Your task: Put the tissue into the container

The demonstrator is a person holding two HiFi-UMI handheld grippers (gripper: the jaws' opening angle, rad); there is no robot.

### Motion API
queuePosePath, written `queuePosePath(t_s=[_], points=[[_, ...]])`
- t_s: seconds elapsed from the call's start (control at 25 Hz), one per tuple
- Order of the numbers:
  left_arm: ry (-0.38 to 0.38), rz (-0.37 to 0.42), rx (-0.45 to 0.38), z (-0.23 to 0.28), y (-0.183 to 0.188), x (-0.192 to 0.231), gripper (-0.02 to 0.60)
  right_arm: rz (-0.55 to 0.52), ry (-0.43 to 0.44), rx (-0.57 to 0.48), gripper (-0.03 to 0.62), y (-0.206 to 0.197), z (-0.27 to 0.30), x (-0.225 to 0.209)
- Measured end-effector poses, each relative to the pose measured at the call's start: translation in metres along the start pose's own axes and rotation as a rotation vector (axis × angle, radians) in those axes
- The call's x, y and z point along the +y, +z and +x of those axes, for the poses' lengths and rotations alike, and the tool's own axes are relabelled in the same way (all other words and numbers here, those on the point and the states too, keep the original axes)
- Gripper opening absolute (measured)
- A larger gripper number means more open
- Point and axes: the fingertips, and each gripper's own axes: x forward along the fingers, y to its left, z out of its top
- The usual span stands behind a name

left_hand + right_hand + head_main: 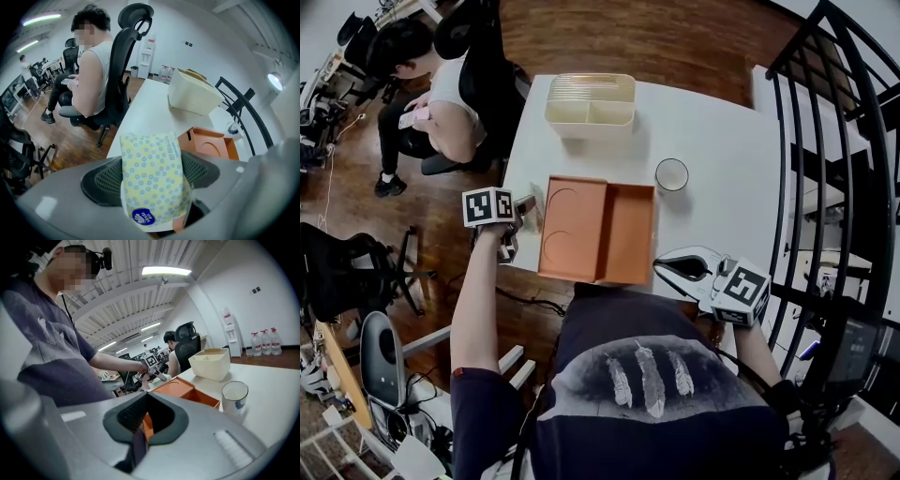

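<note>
A tissue pack, yellow with blue dots, sits between the two dark pads of my left gripper, and both pads touch its sides. In the head view that left gripper hovers at the white table's left edge, just left of the orange tray. A cream container with compartments stands at the far edge, empty as far as I see. My right gripper rests near the front right corner, its fingertips meeting with nothing held. From the right gripper view, the orange tray lies ahead.
A white cup stands right of the tray. A person sits in a black office chair beside the table's far left. A black metal railing runs along the right side. Wooden floor surrounds the table.
</note>
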Motion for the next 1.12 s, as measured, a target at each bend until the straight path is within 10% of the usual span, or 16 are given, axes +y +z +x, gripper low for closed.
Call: queuePosePath(t_s=[0.28, 0.48, 0.76, 1.12], points=[[-0.061, 0.037, -0.135, -0.069, 0.010, -0.014, 0.380, -0.002, -0.031, -0.008, 0.002, 0.001, -0.006, -0.008], [-0.213, 0.168, -0.239, -0.124, 0.030, -0.100, 0.381, 0.013, -0.037, -0.005, 0.003, 0.004, -0.007, -0.009], [-0.518, 0.219, -0.129, -0.085, -0.002, -0.246, 0.383, 0.009, -0.050, -0.004, 0.002, 0.004, -0.006, -0.012], [-0.421, 0.129, -0.042, -0.015, -0.037, -0.275, 0.387, 0.050, -0.087, -0.009, 0.002, -0.008, -0.027, -0.009]])
